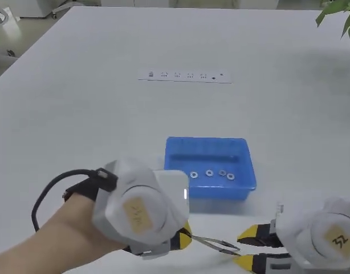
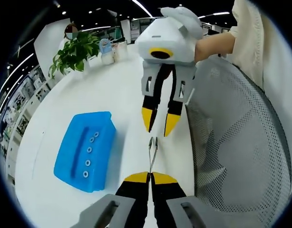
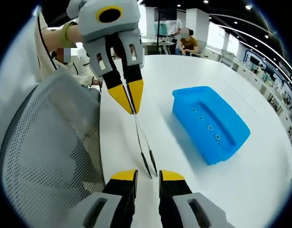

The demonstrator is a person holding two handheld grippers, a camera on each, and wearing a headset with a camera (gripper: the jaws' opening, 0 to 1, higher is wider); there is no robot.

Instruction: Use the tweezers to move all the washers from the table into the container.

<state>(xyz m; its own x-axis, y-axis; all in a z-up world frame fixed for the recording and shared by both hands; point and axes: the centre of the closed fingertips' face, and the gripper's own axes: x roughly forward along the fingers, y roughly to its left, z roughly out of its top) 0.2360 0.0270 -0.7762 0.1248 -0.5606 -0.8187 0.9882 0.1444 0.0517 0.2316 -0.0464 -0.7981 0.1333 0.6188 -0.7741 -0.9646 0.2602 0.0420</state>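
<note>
Several washers (image 1: pixel 209 173) in container (image 1: pixel 206 140) — left tool (image 2: pixel 149 176) pinches tweezers (image 2: pixel 152 152), right tool (image 3: pixel 147 174) gapes open.

The tweezers (image 1: pixel 218 245) are thin bare metal. Their back end is pinched in the closed jaws of the left hand-held gripper (image 1: pixel 185 237), and their tips point at the right hand-held gripper (image 1: pixel 246 248), whose jaws stand apart. The container (image 1: pixel 220 191), a shallow blue rectangular tray, sits upright on the white counter (image 1: pixel 106 114) just beyond the tweezers. Small silver washers (image 1: pixel 209 172) lie flat in a row on its floor.
</note>
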